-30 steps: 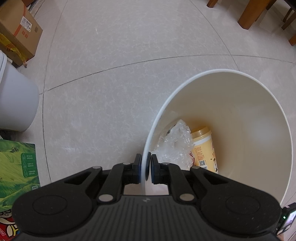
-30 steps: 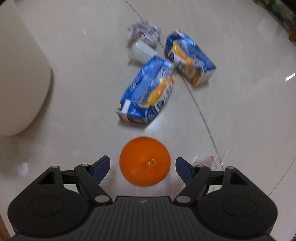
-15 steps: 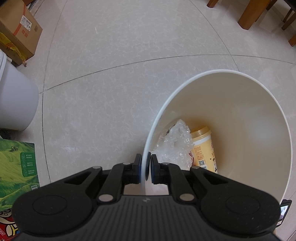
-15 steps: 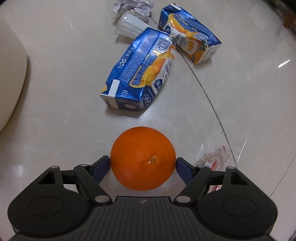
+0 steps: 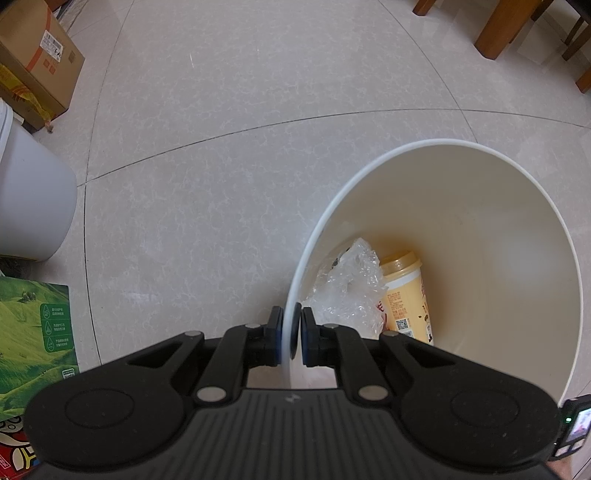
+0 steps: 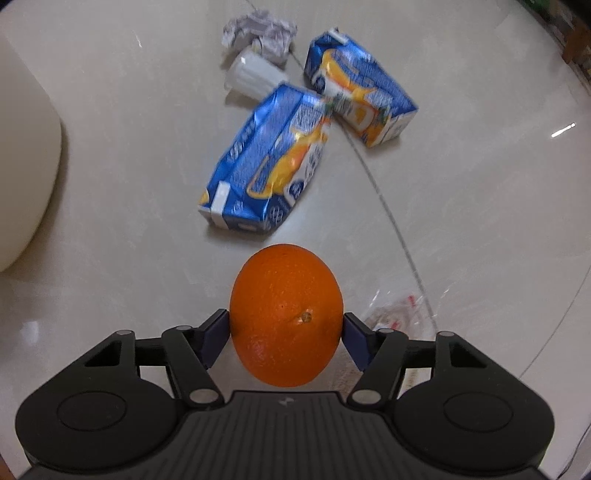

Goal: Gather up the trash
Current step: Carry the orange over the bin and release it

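Note:
My left gripper (image 5: 290, 334) is shut on the near rim of a white trash bin (image 5: 480, 229). Inside the bin lie a crumpled clear plastic bag (image 5: 351, 288) and a yellow cup (image 5: 404, 295). In the right wrist view my right gripper (image 6: 286, 326) is shut on an orange (image 6: 286, 317), both blue pads pressed against its sides. Beyond it on the floor lie two blue juice cartons (image 6: 266, 162) (image 6: 362, 99), a white plastic cup (image 6: 255, 77) on its side, crumpled paper (image 6: 258, 29) and a clear wrapper (image 6: 395, 317).
The bin's side (image 6: 26, 170) shows at the left of the right wrist view. A white bucket (image 5: 33, 199), a cardboard box (image 5: 33, 62) and a green carton (image 5: 33, 332) stand left of the bin. Wooden furniture legs (image 5: 506, 26) stand at the far right.
My right gripper has moved in around the orange and shut on its sides; the view has shifted slightly. The left gripper and bin have not moved.

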The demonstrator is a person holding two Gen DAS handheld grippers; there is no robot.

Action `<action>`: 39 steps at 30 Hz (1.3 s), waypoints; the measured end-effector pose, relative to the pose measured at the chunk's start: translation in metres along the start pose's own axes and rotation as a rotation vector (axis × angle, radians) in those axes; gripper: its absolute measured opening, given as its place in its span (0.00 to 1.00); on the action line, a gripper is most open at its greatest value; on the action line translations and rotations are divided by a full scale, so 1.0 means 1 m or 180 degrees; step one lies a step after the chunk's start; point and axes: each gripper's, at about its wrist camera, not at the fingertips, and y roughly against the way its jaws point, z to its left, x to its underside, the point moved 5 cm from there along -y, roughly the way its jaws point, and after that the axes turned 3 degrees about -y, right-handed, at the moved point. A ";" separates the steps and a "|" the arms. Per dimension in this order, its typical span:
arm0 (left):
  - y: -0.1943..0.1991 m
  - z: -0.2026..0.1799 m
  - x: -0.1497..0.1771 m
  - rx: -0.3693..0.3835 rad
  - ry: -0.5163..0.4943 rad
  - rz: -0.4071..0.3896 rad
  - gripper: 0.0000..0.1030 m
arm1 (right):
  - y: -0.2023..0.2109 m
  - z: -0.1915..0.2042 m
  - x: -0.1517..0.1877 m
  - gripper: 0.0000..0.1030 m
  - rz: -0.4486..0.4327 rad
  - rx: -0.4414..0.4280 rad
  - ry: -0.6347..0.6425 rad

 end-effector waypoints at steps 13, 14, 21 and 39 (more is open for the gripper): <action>0.000 -0.002 0.001 -0.0019 -0.0008 -0.0011 0.08 | 0.182 0.023 -0.072 0.68 -0.0868 -0.0406 0.0571; 0.000 -0.002 0.001 -0.0017 -0.0007 -0.0012 0.08 | 0.197 0.028 -0.075 0.68 -0.0942 -0.0462 0.0635; 0.000 -0.002 0.001 -0.0016 -0.0002 -0.0006 0.08 | 0.274 0.092 -0.081 0.68 -0.1232 -0.0855 0.1181; 0.000 -0.001 0.000 -0.0009 0.0007 0.0001 0.08 | 0.305 0.182 -0.058 0.69 -0.1020 -0.1048 0.1892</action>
